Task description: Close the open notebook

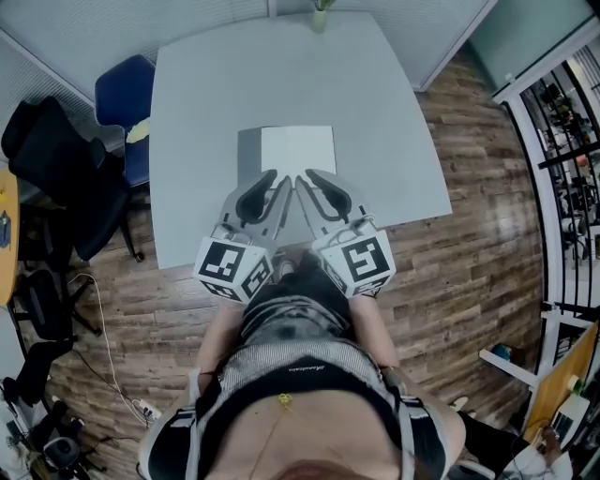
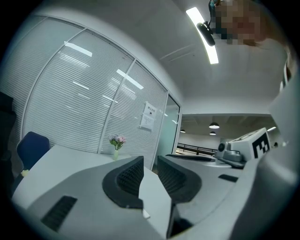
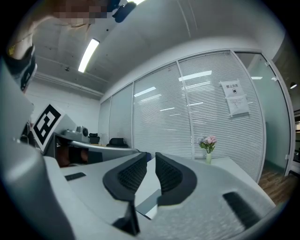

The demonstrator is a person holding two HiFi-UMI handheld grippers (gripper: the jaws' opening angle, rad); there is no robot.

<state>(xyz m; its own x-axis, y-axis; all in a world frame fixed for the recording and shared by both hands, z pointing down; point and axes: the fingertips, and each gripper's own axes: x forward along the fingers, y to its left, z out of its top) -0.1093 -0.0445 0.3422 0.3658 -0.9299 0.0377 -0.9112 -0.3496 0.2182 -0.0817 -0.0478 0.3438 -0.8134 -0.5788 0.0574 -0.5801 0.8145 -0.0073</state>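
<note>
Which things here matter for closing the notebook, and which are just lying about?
For the job: notebook, left gripper, right gripper, both with jaws apart.
Just lying about: flower vase, blue chair, black chair.

Left gripper (image 1: 277,178), right gripper (image 1: 307,176) point level, jaws apart.

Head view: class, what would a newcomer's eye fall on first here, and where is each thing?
The left gripper and right gripper stand out first, side by side near the front edge of the grey table, with jaws slightly apart and tips angled together over the notebook. The notebook lies mid-table, white page up with a grey strip along its left. A small vase of flowers stands at the far edge.
</note>
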